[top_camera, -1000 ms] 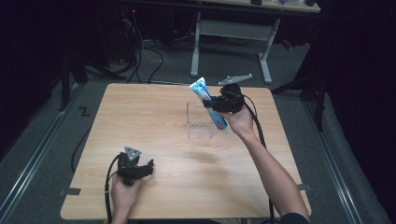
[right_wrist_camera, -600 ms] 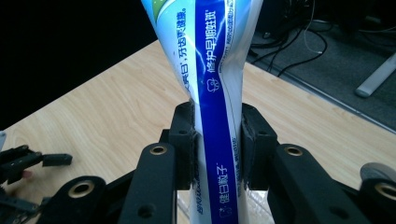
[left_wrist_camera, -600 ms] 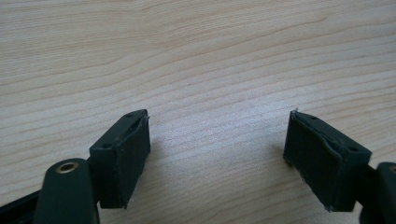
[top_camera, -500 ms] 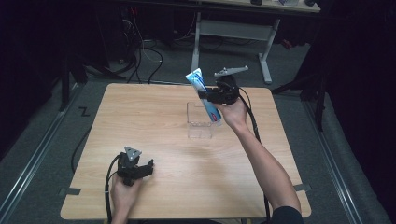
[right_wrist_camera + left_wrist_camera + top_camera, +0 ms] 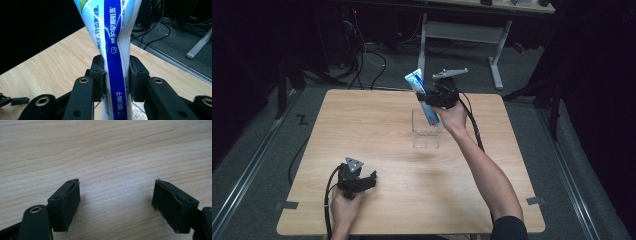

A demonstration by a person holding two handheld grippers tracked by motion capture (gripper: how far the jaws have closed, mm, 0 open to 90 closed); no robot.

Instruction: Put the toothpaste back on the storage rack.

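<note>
The right hand-held gripper (image 5: 432, 101) pinches a blue-and-white toothpaste tube (image 5: 422, 97), squeezed narrow at its middle, flat end tilted up, above a clear box (image 5: 426, 131) at the bench's (image 5: 362, 125) far middle. The left hand-held gripper (image 5: 116, 202) rests spread near-left.

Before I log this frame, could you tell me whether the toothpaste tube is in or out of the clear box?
Out. The right gripper holds the toothpaste tube tilted above the clear box, its fingers pinching its middle.
</note>
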